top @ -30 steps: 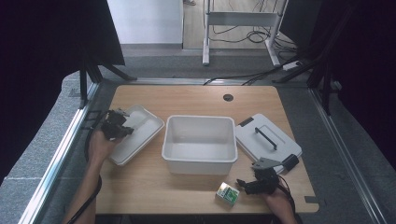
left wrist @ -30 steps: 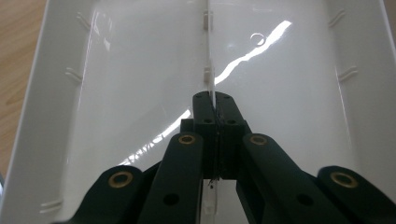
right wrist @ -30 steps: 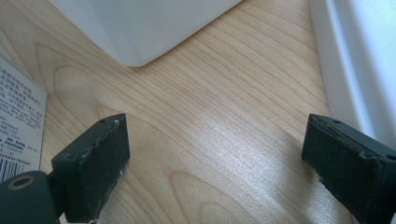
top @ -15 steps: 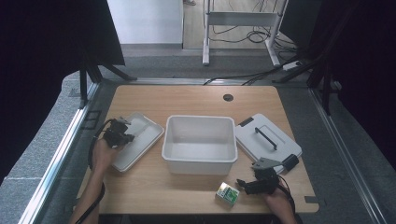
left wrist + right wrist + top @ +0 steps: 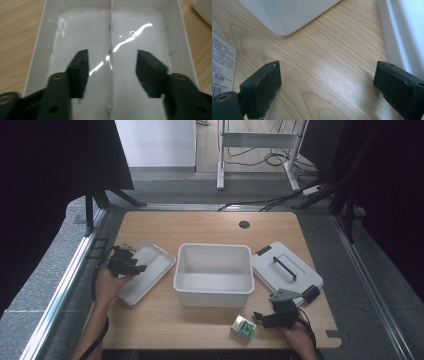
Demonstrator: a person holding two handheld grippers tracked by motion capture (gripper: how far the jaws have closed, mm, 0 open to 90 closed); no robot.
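The left claw [image 5: 131, 265] hangs over the near left end of a shallow white tray [image 5: 152, 262], which lies flat on the table [image 5: 210, 227] just to the left of the deep white bin [image 5: 214, 272]. In the left gripper view the tray [image 5: 110, 32] lies directly under the claw and stretches away ahead of it, with a thin rib running down the middle of its floor. This rib passes between the two black jaws, but the pads [image 5: 80, 68] do not press on it or on the walls; the jaws have just been opening and the tray is released, with nothing between them. Whether the pads touch the floor of the tray, I cannot tell.

The right claw [image 5: 260, 318] rests low at the near edge of the table, with its jaws spread wide and empty. A small green and white box [image 5: 244, 326] lies just beside its tip, on the side toward the left claw, apart from the pads. In the right gripper view the printed side of the box [image 5: 222, 65] stands just outside one jaw, bare wood lies between the jaws, and a corner of the bin [image 5: 287, 15] is ahead. A white lid with a dark handle [image 5: 286, 270] lies beyond the right claw, close to it.
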